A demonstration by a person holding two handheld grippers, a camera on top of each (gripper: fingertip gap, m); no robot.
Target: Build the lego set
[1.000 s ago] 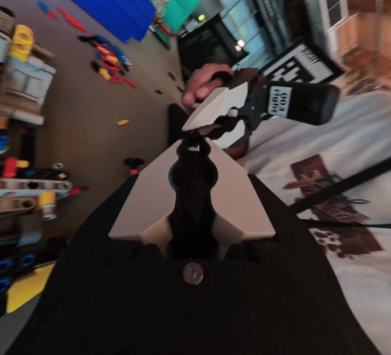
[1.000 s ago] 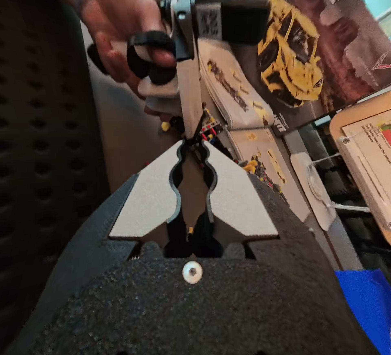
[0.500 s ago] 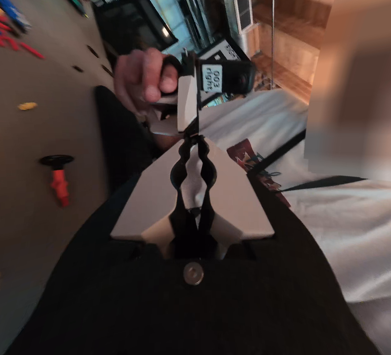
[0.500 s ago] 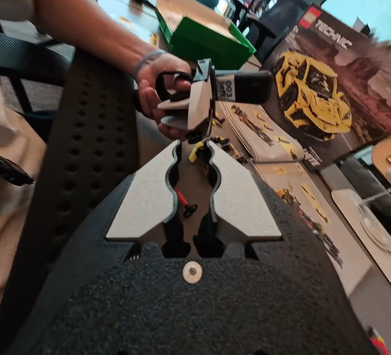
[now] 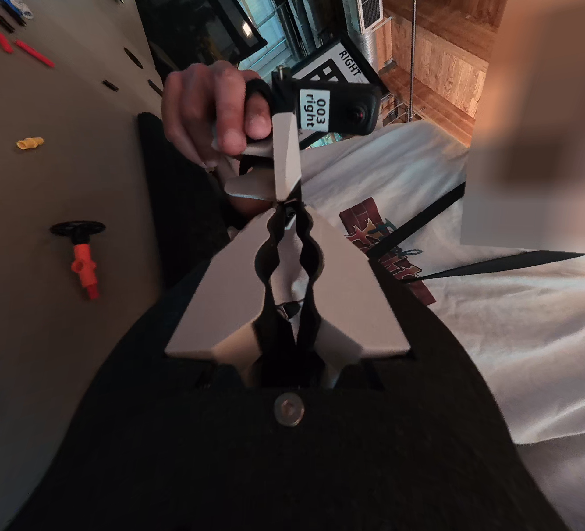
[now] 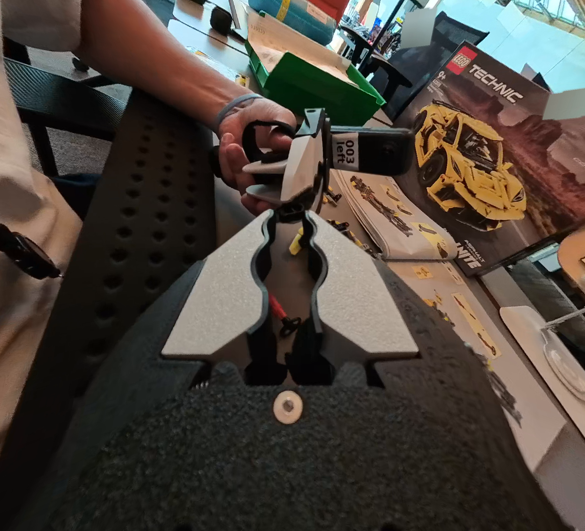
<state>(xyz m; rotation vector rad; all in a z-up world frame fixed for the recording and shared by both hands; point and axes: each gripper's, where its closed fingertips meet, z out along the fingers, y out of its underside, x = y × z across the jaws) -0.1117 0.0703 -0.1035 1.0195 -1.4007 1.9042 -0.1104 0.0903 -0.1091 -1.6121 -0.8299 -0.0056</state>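
Tongs meet tip to tip in the air above the table point(image 5: 63, 167), each pointing at the other. In the right wrist view, the right gripper point(image 6: 289, 216) has its fingers set a little apart, with a small black piece point(image 6: 288, 211) filling the gap at their tips, so it seems to be pinching that piece. The left gripper point(image 5: 288, 210) has its fingers drawn close, with only a thin slit between them. Its tips sit right at the same black piece, but I cannot tell whether it is gripping it or only pressing against it.

The rest of the lego set lies away from the tongs. Below the right tongs, seen through the gap between the fingers, are a red pin point(image 6: 278, 308) and a yellow bit point(image 6: 296, 245). Beyond and to their right are the open booklet point(image 6: 389, 221) and the box with the yellow car point(image 6: 474, 167). Off to the left of the left tongs an orange peg with a black wheel point(image 5: 82, 259) lies on the table.

This looks like a joining or hand-over step on one small part, early in the build. The next move likely calls for keeping both tips lined up, pushing gently and squarely, and letting only one side go once the piece is firmly seated, or it will drop.
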